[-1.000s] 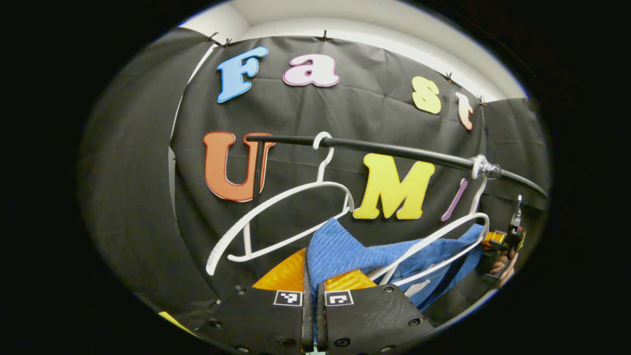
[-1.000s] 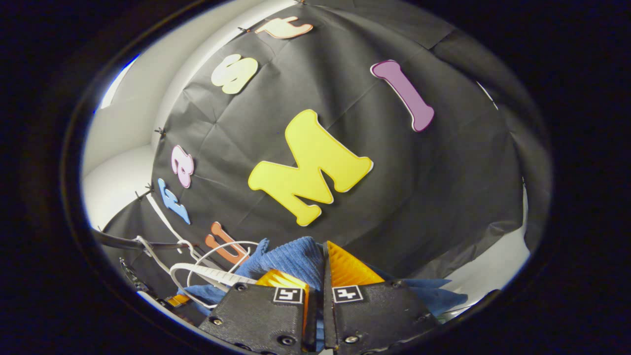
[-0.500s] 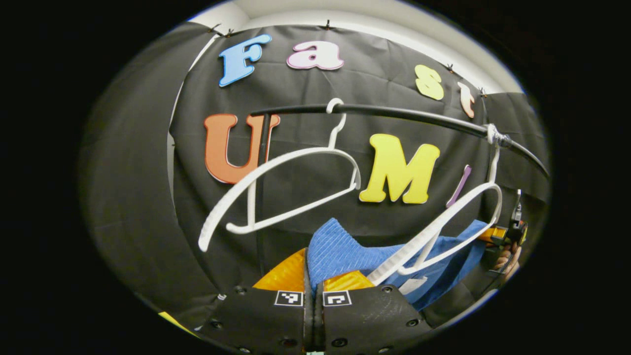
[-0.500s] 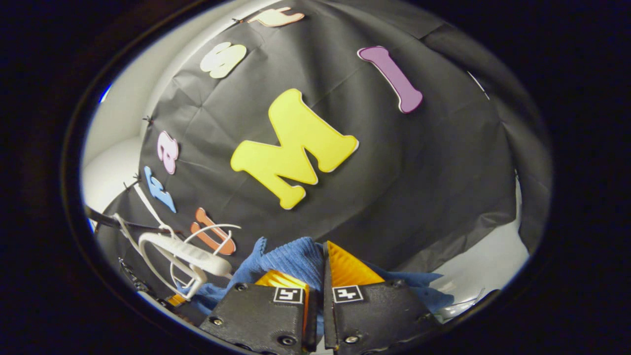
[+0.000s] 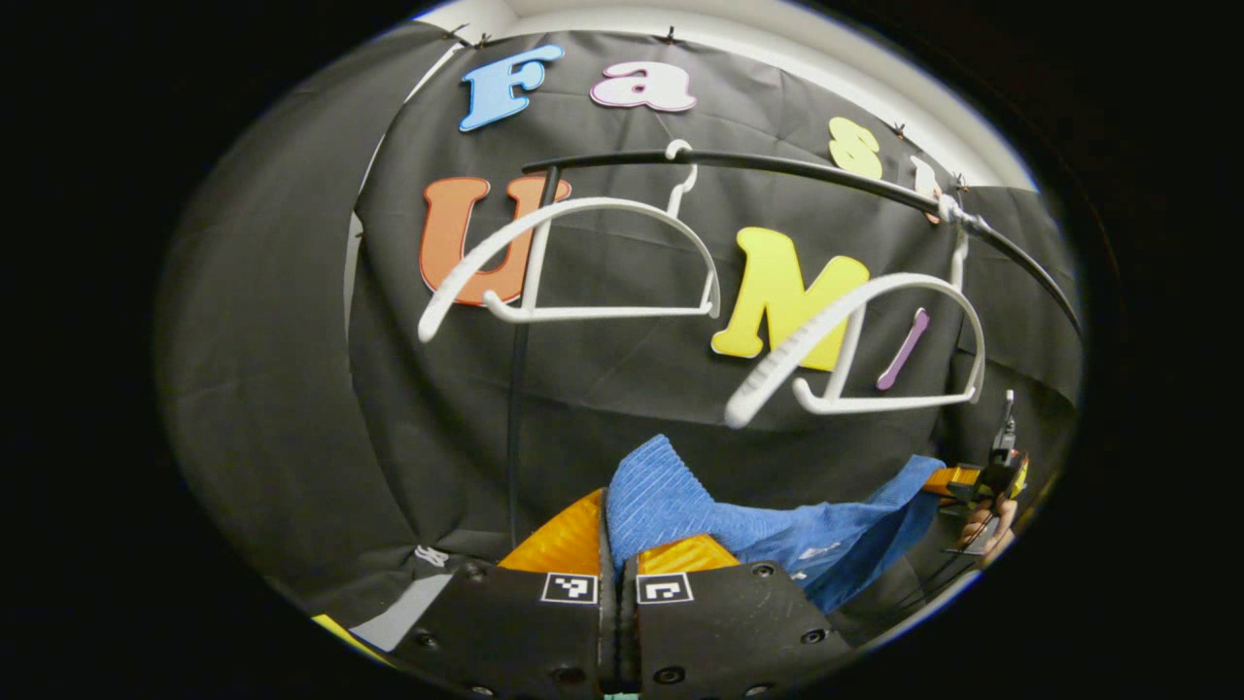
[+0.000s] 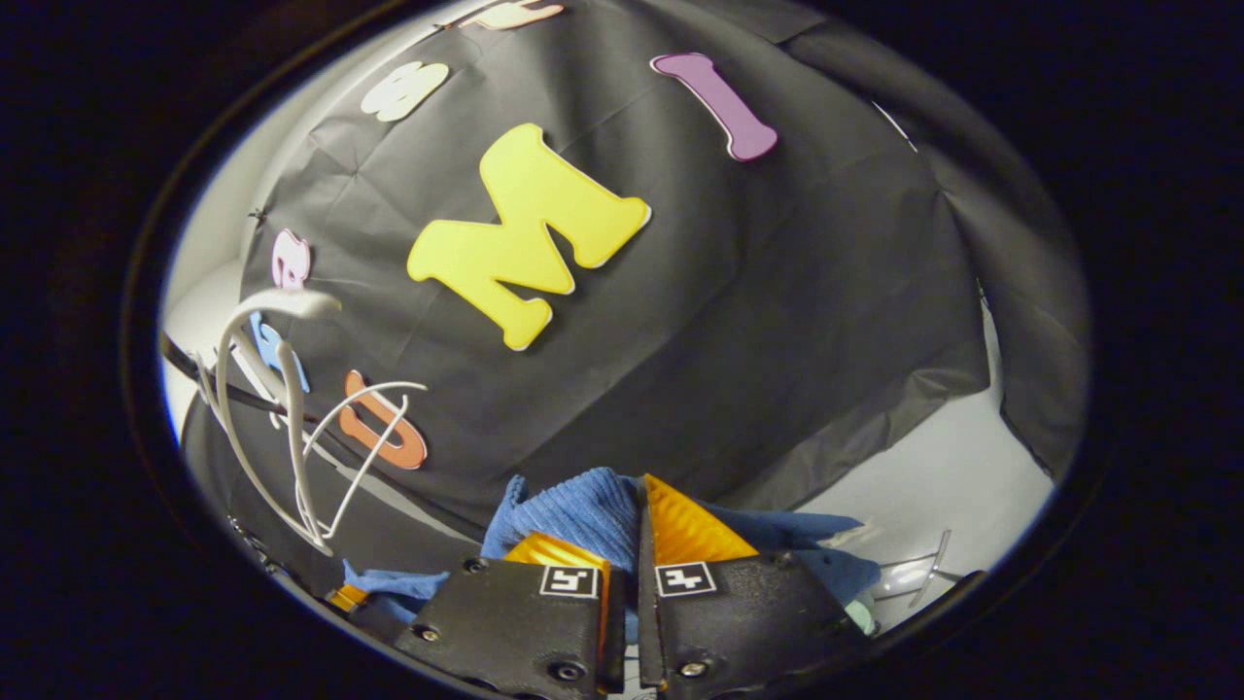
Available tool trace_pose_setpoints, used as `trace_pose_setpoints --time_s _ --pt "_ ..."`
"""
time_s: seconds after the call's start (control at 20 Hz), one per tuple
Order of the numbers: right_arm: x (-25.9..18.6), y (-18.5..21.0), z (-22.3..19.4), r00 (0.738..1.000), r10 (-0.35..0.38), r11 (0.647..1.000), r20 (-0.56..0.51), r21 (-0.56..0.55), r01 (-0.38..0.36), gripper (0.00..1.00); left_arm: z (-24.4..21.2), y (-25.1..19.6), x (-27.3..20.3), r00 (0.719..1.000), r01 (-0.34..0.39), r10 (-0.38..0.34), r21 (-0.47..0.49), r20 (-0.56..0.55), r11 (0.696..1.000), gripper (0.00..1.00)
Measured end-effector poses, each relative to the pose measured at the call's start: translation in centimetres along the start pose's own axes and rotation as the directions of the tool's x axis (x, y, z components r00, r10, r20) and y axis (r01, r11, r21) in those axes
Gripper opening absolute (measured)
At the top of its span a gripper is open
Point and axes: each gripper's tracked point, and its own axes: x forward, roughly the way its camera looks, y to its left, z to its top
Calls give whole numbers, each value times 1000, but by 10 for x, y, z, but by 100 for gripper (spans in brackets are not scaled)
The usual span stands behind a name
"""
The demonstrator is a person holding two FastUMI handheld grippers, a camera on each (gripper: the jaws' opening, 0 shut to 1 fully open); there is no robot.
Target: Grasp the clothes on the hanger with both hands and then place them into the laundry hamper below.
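Observation:
A blue ribbed garment (image 5: 768, 530) stretches between both grippers, below the hangers and free of them. My left gripper (image 5: 614, 544) is shut on one end of it, cloth bunching up between the orange fingers (image 5: 559, 540). At the far right of the left gripper view, the other gripper (image 5: 982, 478) and a hand (image 5: 980, 530) hold the opposite end. In the right gripper view, my right gripper (image 6: 637, 535) is shut on the blue garment (image 6: 573, 510), which bulges above its fingertips. Two bare white hangers (image 5: 583, 262) (image 5: 865, 340) hang from the black rail (image 5: 797, 173).
A black upright pole (image 5: 513, 389) carries the rail's left end. In the right gripper view the white hangers (image 6: 282, 408) sit at the left, and a pale floor (image 6: 933, 486) with a thin wire frame (image 6: 918, 574) lies at the lower right. A grey-white strip (image 5: 403, 611) shows at lower left.
Both grippers dropped with the garment. It slid off the right hanger, which swung back up level. The rail and hangers rose in both views.

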Motion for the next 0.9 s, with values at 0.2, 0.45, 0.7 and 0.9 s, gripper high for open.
trace_pose_setpoints --time_s 0.2,0.45,0.7,0.9 --pt "-10 -11 -43 998 -44 999 -39 -5 44 8 -28 -8 -14 999 21 -21 14 -39 1000 1" --pt "-32 -18 -97 993 -87 995 -79 -46 84 8 -60 -25 -35 994 61 -57 41 -92 997 1" --pt "-76 -14 -135 992 -105 993 -74 -63 101 9 -75 -73 -57 978 186 -174 102 -118 977 5" --pt "-106 8 -158 993 -89 995 -72 -57 85 9 -82 -119 -75 948 308 -295 118 -119 944 5"
